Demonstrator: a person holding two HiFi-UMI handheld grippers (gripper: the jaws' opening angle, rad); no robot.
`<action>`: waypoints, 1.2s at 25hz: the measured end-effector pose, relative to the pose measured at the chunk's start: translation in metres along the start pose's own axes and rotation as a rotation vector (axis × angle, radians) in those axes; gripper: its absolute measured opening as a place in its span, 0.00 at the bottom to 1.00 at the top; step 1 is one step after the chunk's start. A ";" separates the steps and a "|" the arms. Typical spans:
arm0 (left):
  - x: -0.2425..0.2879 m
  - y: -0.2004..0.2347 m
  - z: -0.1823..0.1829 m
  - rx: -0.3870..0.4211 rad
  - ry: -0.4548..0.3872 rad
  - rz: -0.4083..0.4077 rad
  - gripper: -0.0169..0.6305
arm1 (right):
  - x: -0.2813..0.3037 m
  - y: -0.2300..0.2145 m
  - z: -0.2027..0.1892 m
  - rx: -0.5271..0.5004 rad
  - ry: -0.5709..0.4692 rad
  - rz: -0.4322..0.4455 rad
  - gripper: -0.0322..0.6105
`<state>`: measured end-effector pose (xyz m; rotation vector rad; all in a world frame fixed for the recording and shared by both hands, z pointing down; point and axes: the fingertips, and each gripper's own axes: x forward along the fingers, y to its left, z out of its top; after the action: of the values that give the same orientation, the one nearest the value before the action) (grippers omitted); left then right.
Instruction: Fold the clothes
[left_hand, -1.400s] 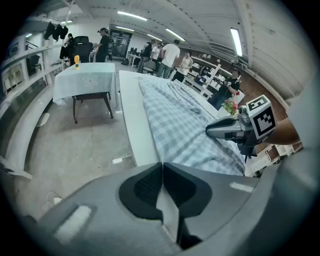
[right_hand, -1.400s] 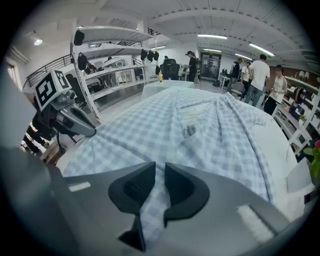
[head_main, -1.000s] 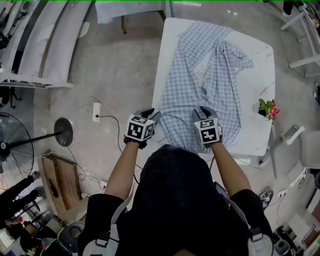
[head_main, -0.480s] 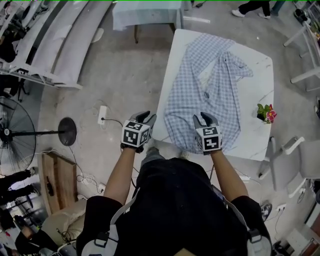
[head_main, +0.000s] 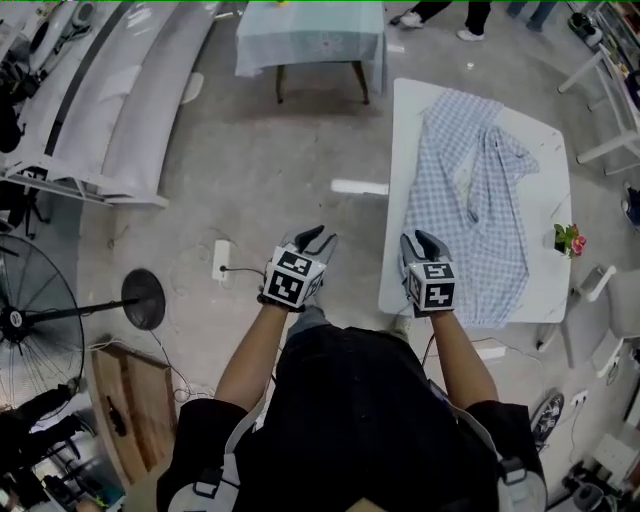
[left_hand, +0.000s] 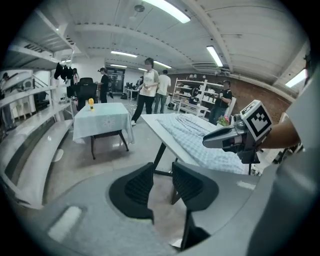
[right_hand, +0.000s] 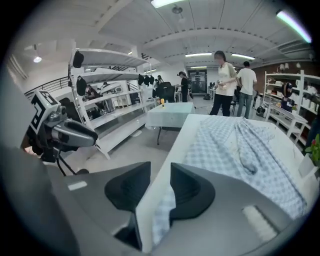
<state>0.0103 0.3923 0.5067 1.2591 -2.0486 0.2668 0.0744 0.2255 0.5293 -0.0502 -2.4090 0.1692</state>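
A blue-and-white checked garment (head_main: 470, 200) lies spread lengthwise on the white table (head_main: 400, 150), its near hem hanging over the front edge. The left gripper (head_main: 318, 238) hovers over the floor, left of the table; its jaws stand apart with nothing between them (left_hand: 162, 172). Above the table's near left corner, the right gripper (head_main: 422, 243) is also open and empty (right_hand: 160, 172). The table edge and the garment (right_hand: 235, 145) show just beyond its jaws. Neither gripper touches the cloth.
A small flower pot (head_main: 567, 240) stands at the table's right edge. A second table with a pale green cloth (head_main: 310, 40) is farther off. White racks (head_main: 100, 100), a fan stand (head_main: 145, 298) and a power strip (head_main: 222, 260) are at left. People stand beyond.
The table and garment have shifted to the right of the head view. Both grippers have left the table's near edge; the left one is now over bare floor. The garment lies as before.
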 end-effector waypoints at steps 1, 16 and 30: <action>-0.007 0.019 -0.002 0.028 0.008 -0.003 0.22 | 0.008 0.015 0.005 0.014 -0.004 -0.010 0.25; -0.044 0.137 0.125 0.208 -0.245 -0.091 0.22 | 0.008 0.029 0.143 0.130 -0.300 -0.249 0.22; 0.080 0.141 0.260 0.389 -0.247 -0.254 0.22 | 0.077 -0.091 0.178 0.266 -0.297 -0.402 0.22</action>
<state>-0.2504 0.2752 0.3953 1.8536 -2.0728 0.4229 -0.1000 0.1225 0.4609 0.6146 -2.6069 0.3255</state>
